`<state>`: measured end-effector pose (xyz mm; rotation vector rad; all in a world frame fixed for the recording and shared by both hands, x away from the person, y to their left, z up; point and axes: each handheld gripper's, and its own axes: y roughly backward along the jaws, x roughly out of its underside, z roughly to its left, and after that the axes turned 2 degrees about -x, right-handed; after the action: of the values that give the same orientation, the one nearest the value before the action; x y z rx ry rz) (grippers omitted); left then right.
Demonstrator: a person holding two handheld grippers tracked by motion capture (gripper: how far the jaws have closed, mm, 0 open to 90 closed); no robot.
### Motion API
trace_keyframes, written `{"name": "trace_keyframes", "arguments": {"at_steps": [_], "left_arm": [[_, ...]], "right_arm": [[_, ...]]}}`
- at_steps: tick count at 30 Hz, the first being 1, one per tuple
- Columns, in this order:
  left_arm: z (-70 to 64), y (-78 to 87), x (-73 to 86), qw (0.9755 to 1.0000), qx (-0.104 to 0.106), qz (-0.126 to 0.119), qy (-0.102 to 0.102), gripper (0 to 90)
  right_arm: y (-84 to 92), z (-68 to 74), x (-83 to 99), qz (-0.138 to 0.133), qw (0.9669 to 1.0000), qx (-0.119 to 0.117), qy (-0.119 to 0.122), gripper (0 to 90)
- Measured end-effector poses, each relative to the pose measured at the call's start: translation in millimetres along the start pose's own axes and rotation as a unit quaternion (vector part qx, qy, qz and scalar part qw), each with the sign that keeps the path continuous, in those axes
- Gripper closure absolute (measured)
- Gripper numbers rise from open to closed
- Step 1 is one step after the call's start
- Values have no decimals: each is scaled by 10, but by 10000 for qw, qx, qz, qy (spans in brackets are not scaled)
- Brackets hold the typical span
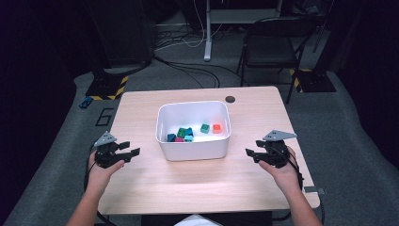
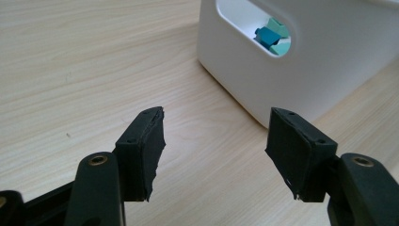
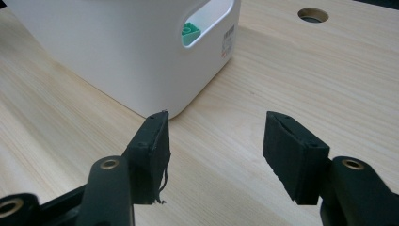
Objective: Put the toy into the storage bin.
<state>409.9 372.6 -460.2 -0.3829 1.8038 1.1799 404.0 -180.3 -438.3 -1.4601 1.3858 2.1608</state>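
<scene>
Overhead, orange block point(image 1: 216, 128) inside bin point(image 1: 193, 149).

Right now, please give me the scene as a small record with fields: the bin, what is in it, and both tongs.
bin: white bin at the middle of the table, upright, a handle slot in each end wall
contents: small blocks in green, teal, blue, pink and orange, loose on the bottom
left tongs: open, nothing between the jaws, beside the bin's left end, apart from it
right tongs: open, nothing between the jaws, beside the bin's right end, apart from it
table hole: round hole behind the bin
</scene>
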Motion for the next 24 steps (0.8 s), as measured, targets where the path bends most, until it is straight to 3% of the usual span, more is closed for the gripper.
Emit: {"name": "trace_keyframes", "arguments": {"at_steps": [6, 11, 20, 24], "left_arm": [[-2, -144, 128, 9999, -17, 130, -65, 363], [-4, -245, 222, 9993, -45, 315, -194, 363], [66, -381, 348, 9984, -82, 560, -71, 363], [72, -426, 351, 9979, -111, 635, -112, 353]], "right_arm": [[-66, -25, 107, -47, 9999, 99, 27, 402], [-111, -94, 209, -47, 9997, 205, -146, 400], [-251, -147, 377, 155, 9990, 301, -301, 391], [-323, -150, 453, 356, 9981, 290, -412, 388]]}}
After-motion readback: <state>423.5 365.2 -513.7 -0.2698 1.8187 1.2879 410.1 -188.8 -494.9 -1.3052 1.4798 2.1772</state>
